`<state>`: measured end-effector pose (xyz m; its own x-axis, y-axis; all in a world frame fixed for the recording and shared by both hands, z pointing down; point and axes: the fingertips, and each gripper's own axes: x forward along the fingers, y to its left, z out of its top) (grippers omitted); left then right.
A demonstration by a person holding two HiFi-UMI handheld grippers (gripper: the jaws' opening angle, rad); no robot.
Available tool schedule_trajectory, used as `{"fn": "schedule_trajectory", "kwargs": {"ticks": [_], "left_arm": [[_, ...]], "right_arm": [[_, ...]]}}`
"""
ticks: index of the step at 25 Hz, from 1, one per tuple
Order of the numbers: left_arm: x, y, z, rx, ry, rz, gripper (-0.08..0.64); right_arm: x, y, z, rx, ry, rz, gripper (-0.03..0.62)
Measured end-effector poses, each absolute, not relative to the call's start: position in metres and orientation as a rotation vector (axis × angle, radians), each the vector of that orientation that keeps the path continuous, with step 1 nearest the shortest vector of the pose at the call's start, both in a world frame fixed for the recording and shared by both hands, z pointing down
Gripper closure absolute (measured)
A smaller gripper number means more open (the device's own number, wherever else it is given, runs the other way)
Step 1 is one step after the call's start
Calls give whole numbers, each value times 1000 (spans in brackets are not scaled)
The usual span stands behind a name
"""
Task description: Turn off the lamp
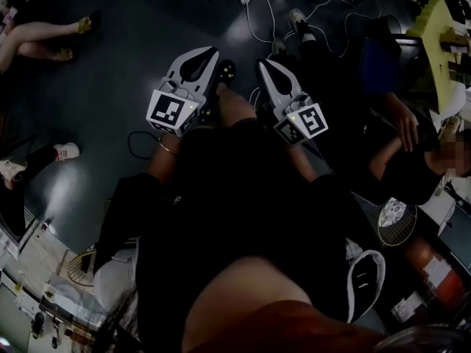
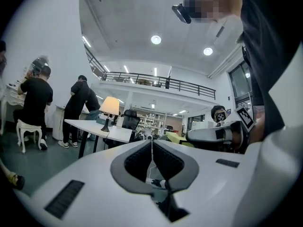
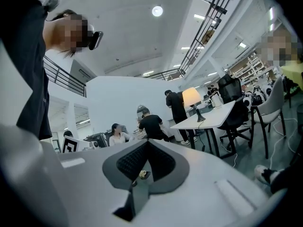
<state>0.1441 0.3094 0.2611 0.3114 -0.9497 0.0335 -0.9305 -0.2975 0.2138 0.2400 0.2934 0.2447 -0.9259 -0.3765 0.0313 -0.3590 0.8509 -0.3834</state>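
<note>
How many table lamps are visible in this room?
1. The lit lamp stands on the white table across the room; others may be hidden behind furniture.

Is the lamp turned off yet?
Not yet. Nothing looks done: the lamp is glowing on the white table across the room. The left gripper and right gripper are shut, empty and far from it. Left to do: get there and switch it off.

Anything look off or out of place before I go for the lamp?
Nothing looks damaged or spilled. The lamp stands upright and lit on the white table, well away from the left gripper and right gripper, both shut. Loose cables trail across the floor.
</note>
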Motion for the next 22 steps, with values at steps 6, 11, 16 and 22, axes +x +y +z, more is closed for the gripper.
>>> {"fn": "schedule_trajectory", "kwargs": {"ticks": [6, 11, 16, 22], "left_arm": [[120, 303, 255, 2356, -1821, -73, 549], [98, 270, 251, 2355, -1834, -46, 549], [99, 232, 266, 2385, -1747, -20, 549], [100, 167, 273, 2427, -1674, -18, 549]], "right_arm": [[213, 267, 242, -506, 2956, -614, 591], [190, 232, 241, -477, 2928, -624, 591], [193, 195, 264, -569, 2922, -683, 591], [192, 139, 271, -646, 2910, -681, 591]]}}
